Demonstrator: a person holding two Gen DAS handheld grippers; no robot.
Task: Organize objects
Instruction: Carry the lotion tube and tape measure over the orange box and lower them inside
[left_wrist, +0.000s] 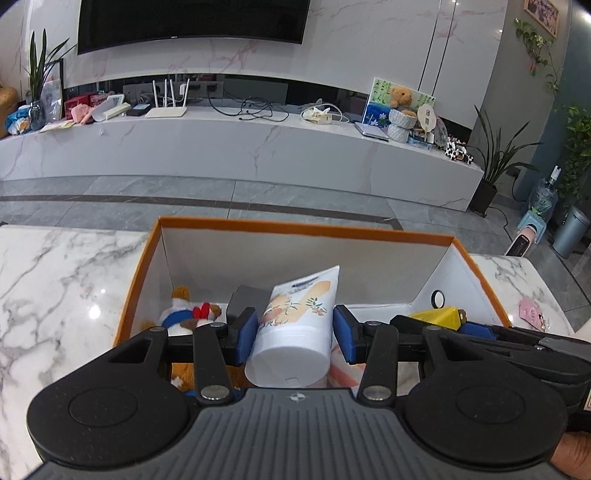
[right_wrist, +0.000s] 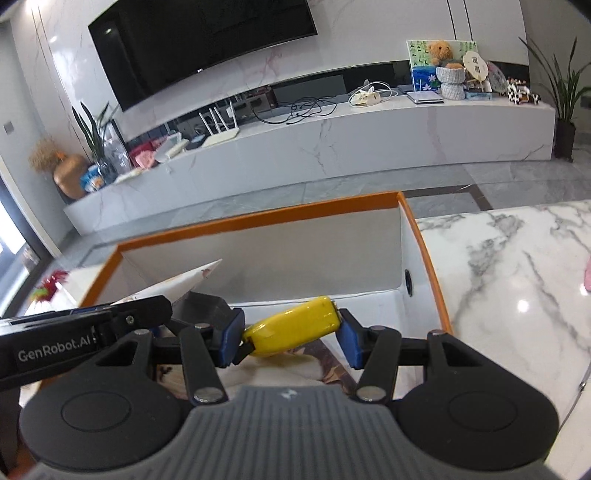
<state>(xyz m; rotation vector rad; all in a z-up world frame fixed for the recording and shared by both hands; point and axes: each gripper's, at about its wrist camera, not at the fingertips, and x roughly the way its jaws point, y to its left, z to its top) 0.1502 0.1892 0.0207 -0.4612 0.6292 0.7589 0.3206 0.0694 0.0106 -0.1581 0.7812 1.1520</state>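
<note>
Tube (left_wrist: 295, 325), cap toward the camera, sits between the left hand-held gripper's (left_wrist: 295, 334) blue pads above the orange-rimmed box (left_wrist: 303, 229) on the marble tabletop (left_wrist: 55, 277); contact unclear. Right hand-held gripper (right_wrist: 291, 338) clamps a yellow object (right_wrist: 295, 325) over the box.

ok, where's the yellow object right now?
Between the right gripper's blue pads, the yellow object sits over the orange-rimmed box, right of the white tube.

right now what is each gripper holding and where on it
The left gripper clamps the white tube across its body near the cap end. The right gripper holds the yellow object by its two ends, over the orange-rimmed box.
</note>
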